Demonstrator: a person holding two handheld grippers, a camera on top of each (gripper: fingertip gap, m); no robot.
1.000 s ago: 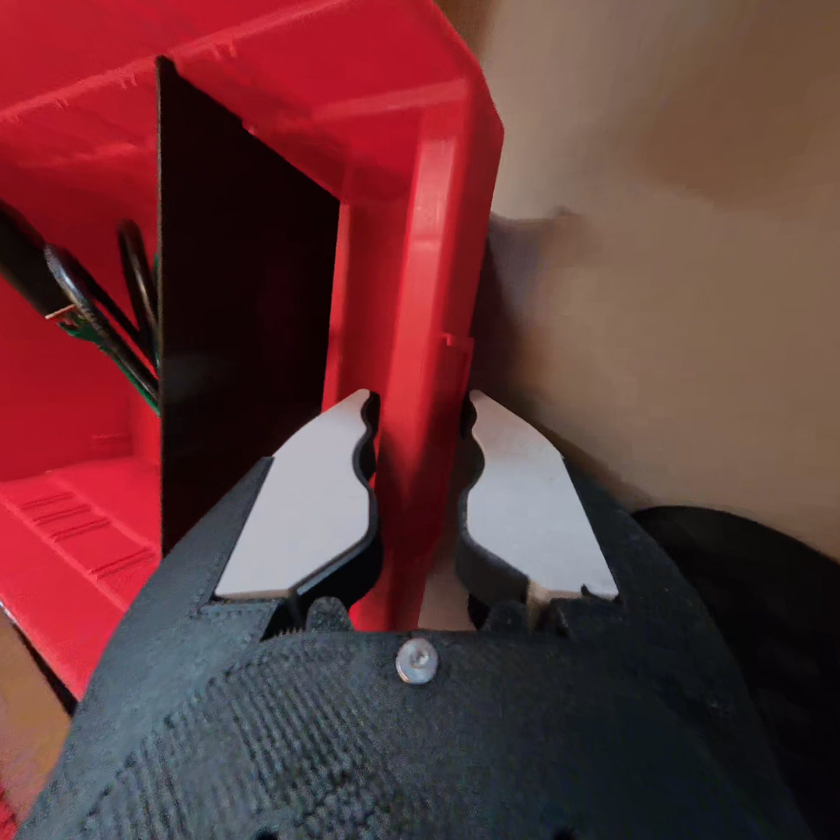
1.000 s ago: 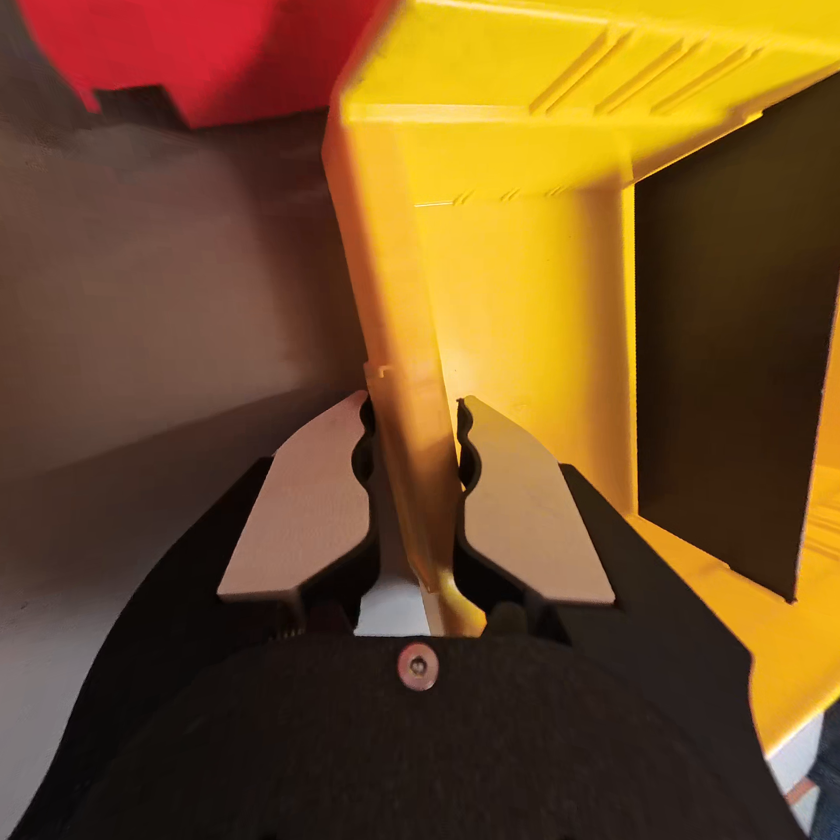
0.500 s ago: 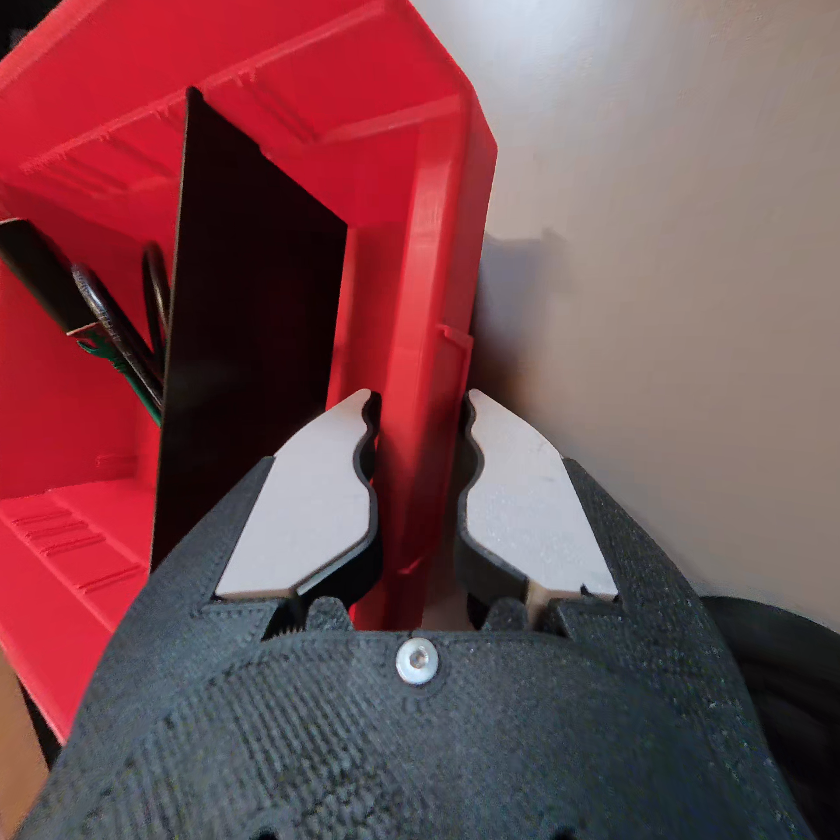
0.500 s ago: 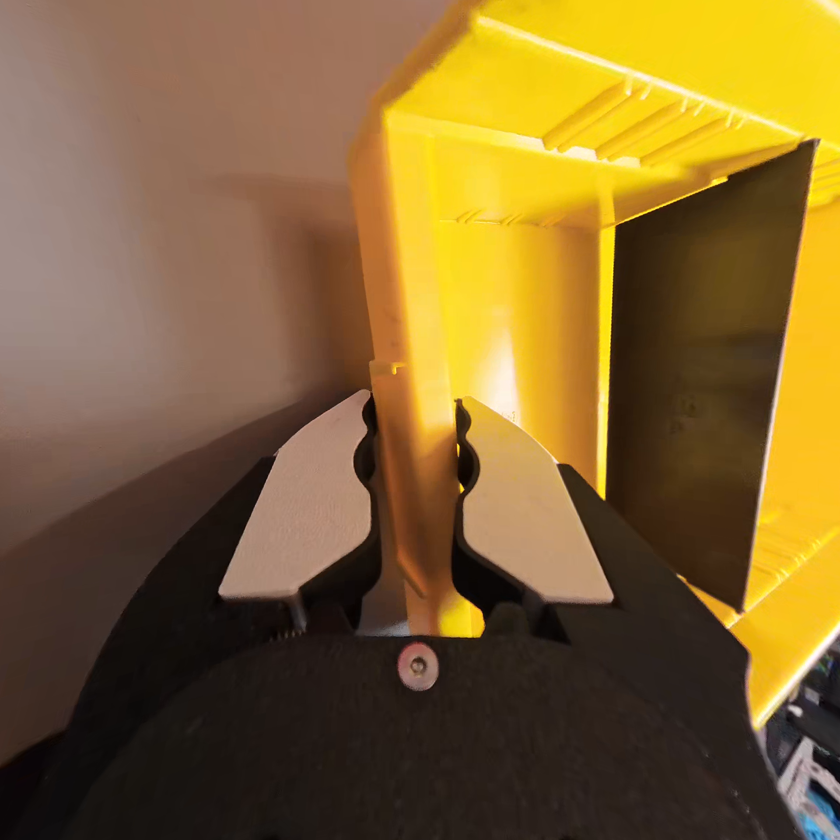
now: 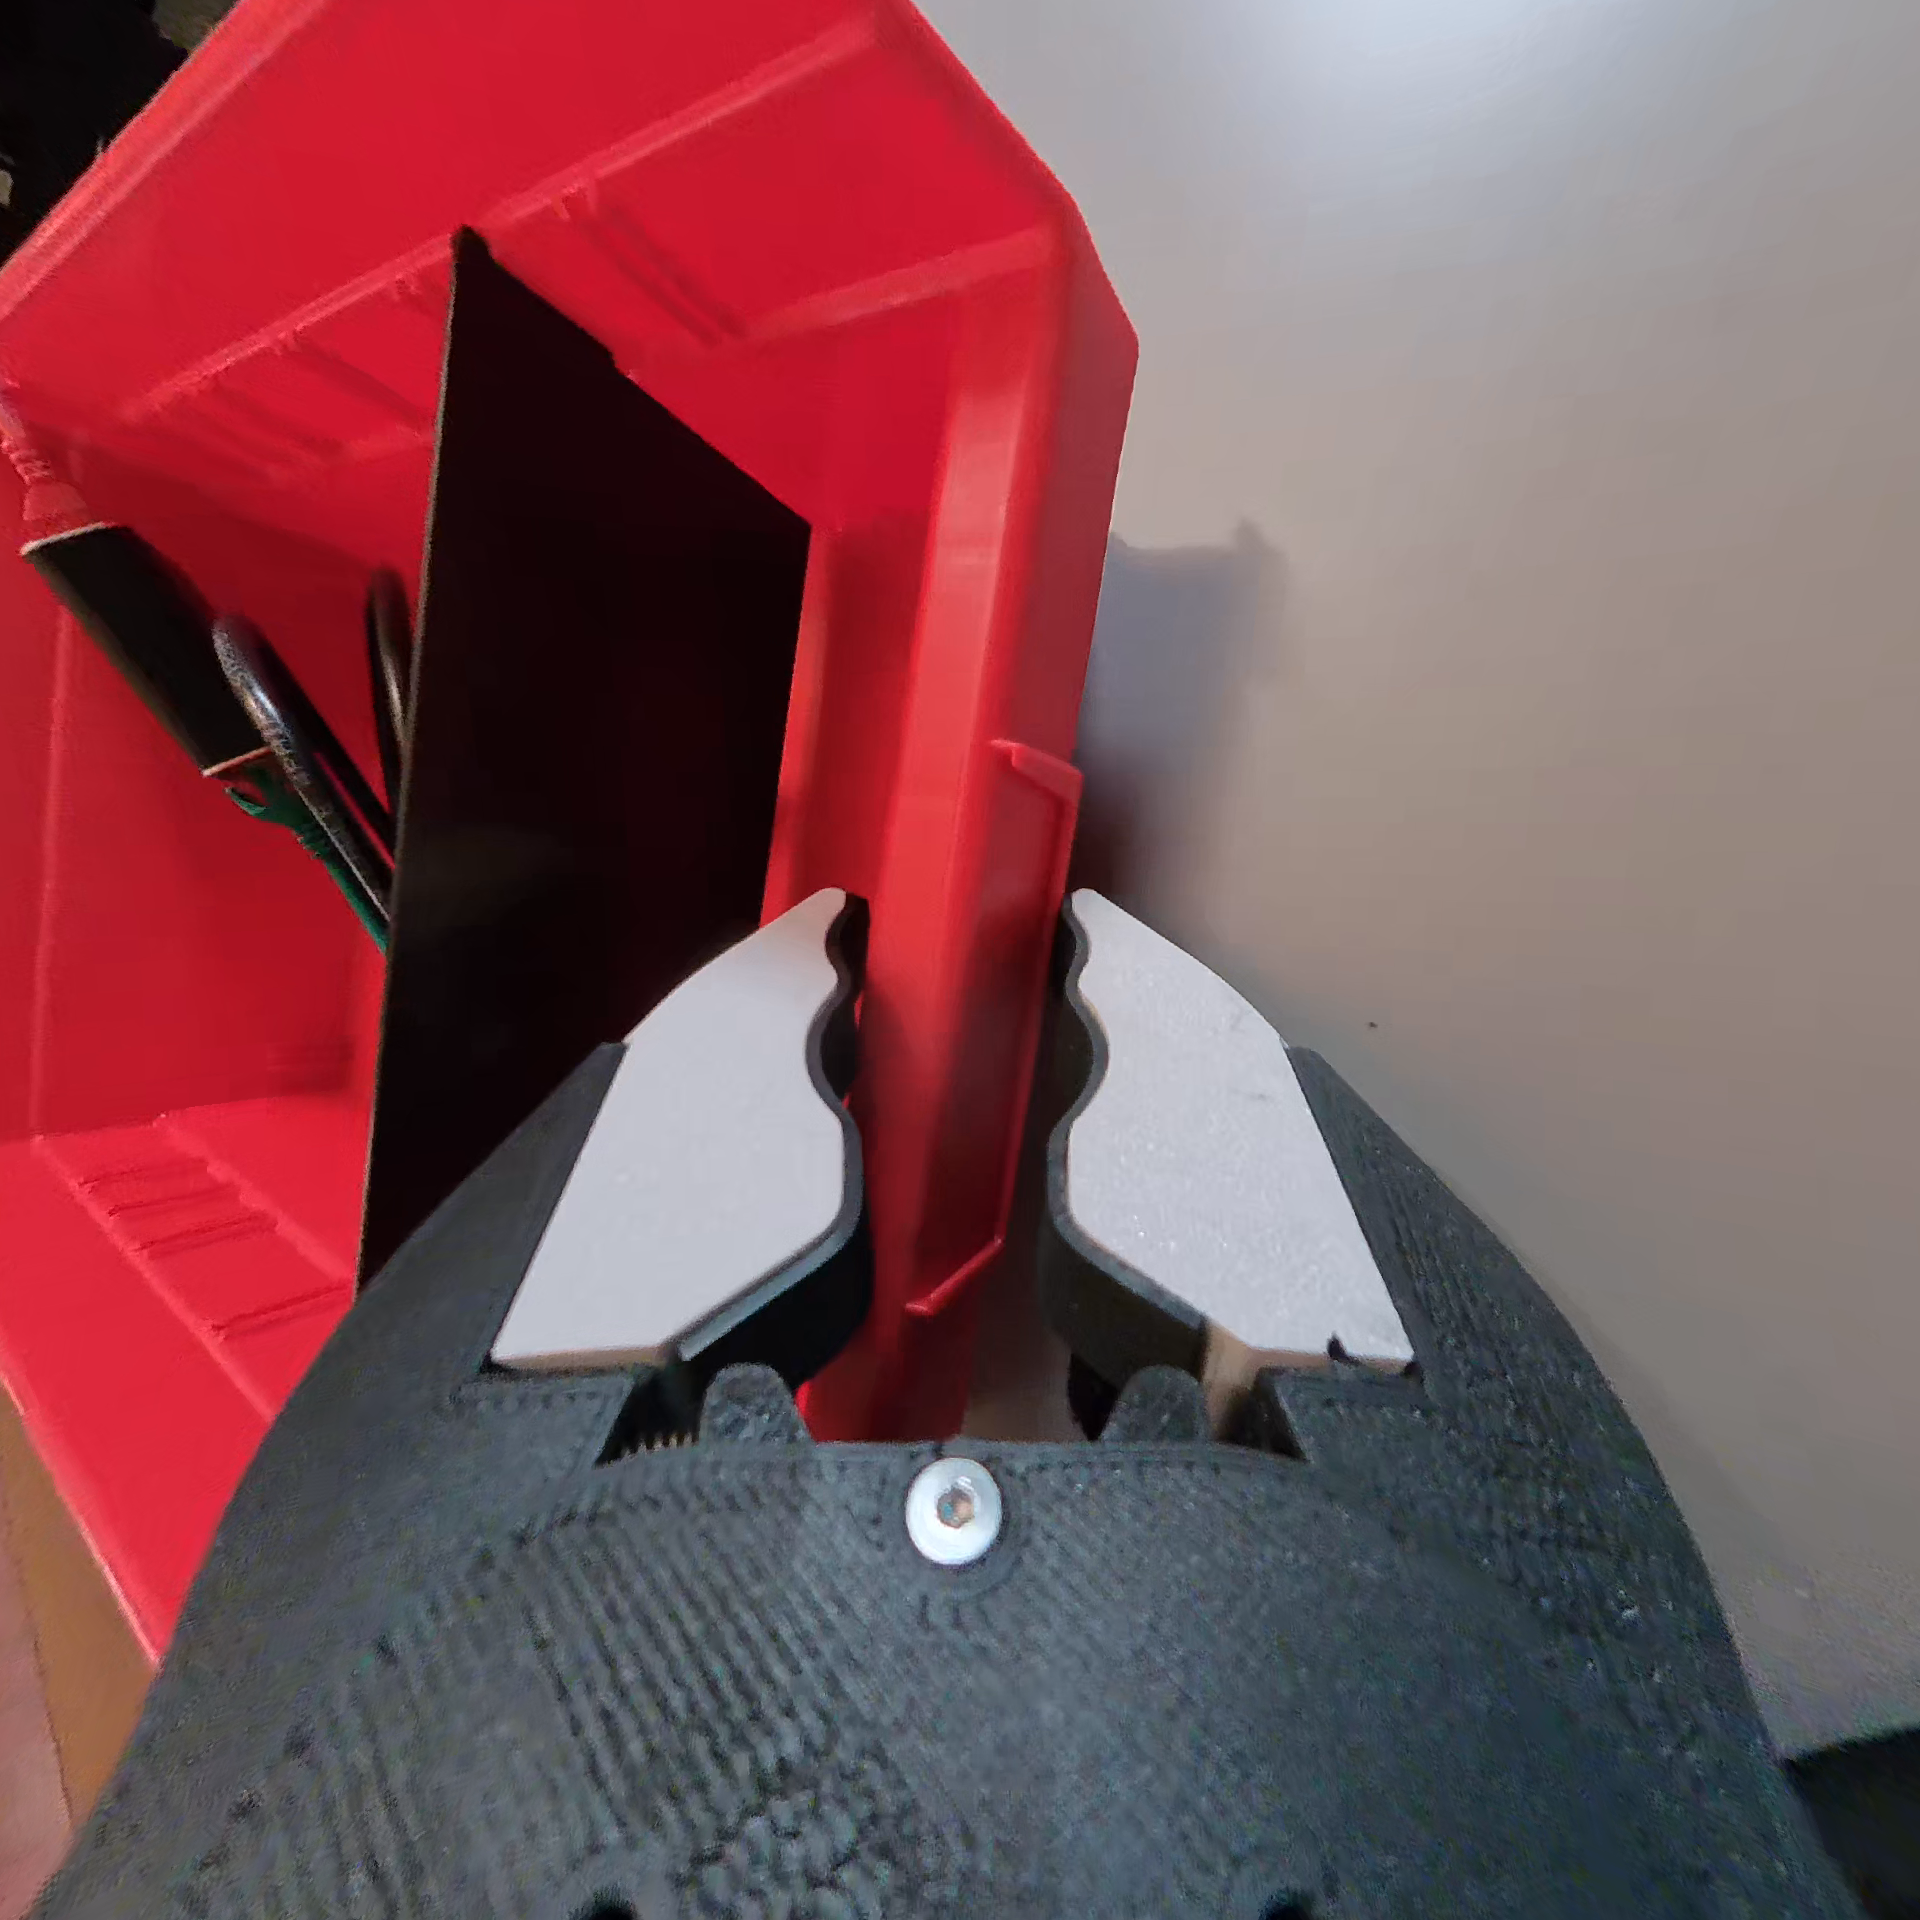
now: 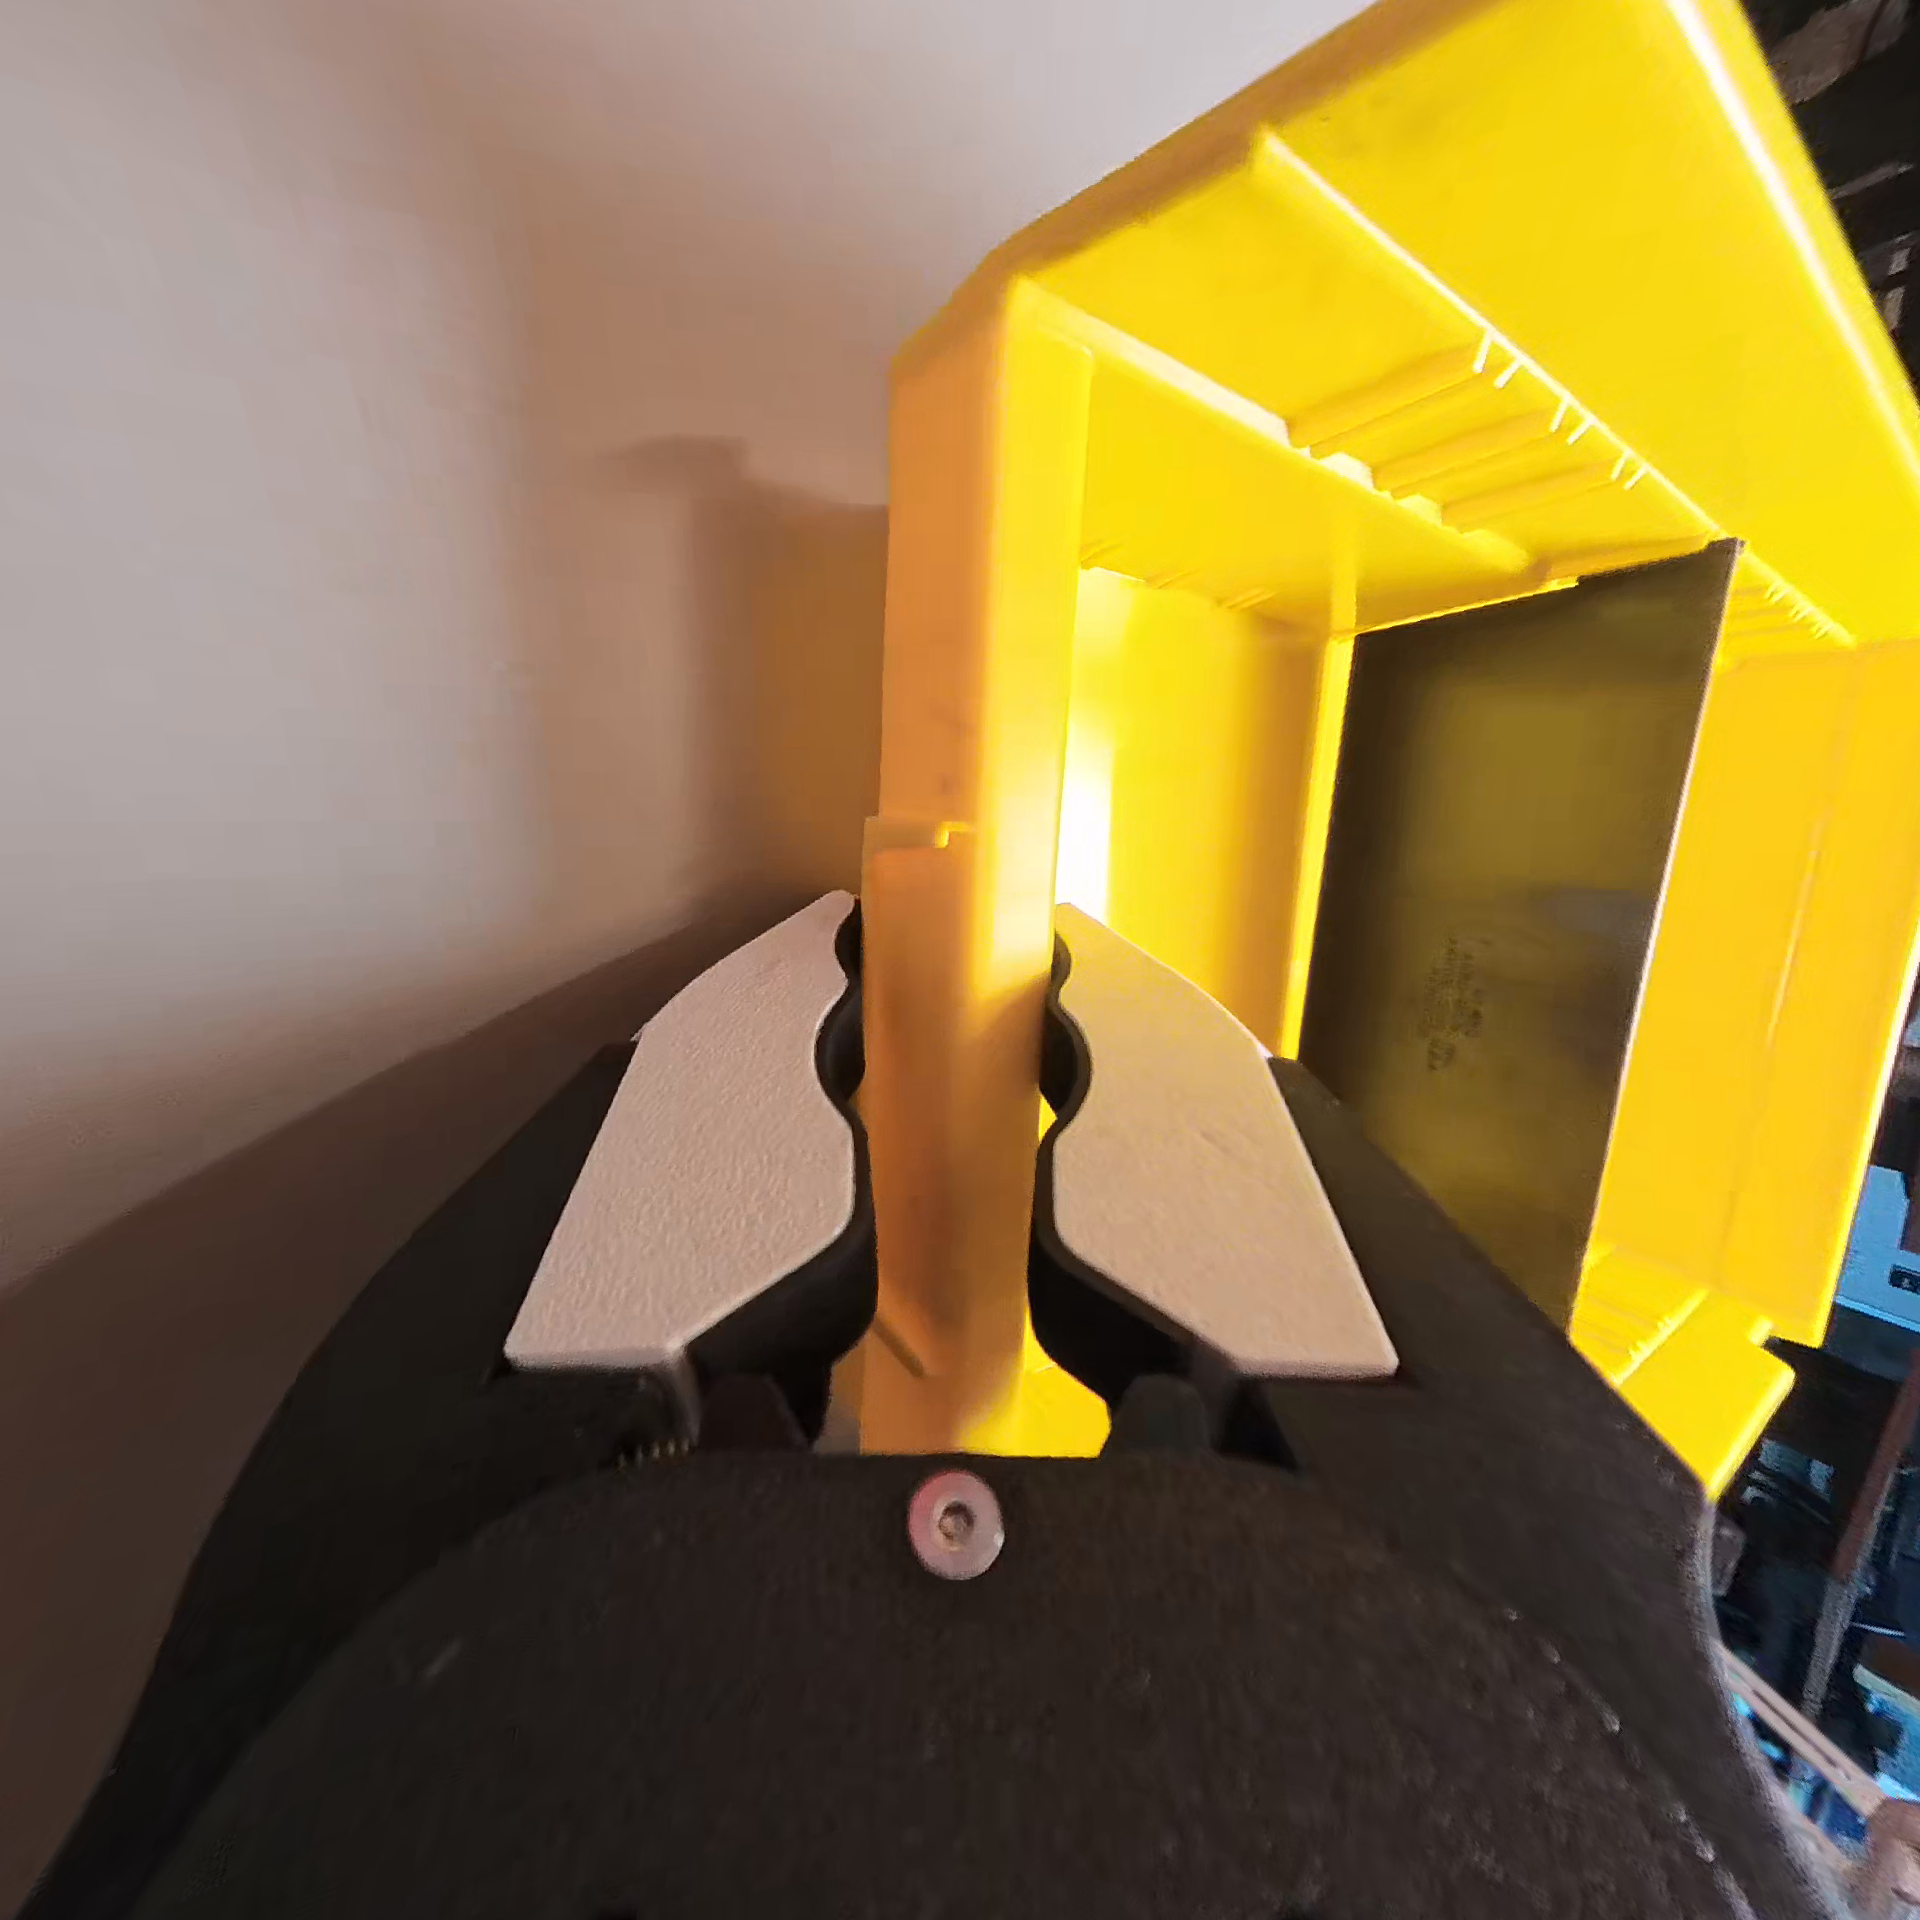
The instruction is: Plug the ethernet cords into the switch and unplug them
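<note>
My left gripper (image 5: 956,935) is shut on the right-hand wall of a red plastic bin (image 5: 977,582) and holds it tipped, open side toward the camera. A black divider panel (image 5: 582,790) stands inside the bin. Behind the panel, at the left, lie black and green cords (image 5: 301,769). My right gripper (image 6: 954,945) is shut on the left-hand wall of a yellow plastic bin (image 6: 966,644), also tipped. A dark divider panel (image 6: 1496,935) stands inside it. No switch is in view.
A pale wall (image 5: 1558,520) is close behind the red bin, and it also shows behind the yellow bin (image 6: 364,468). Cluttered shelves (image 6: 1860,1455) show at the far right beyond the yellow bin. A brown surface (image 5: 42,1610) lies below the red bin. There is about 45 centimeters between the tips of the two grippers.
Both bins have swung with the grippers and tilted further against the pale wall. The red bin has gone out of the right wrist view. Both grips hold.
</note>
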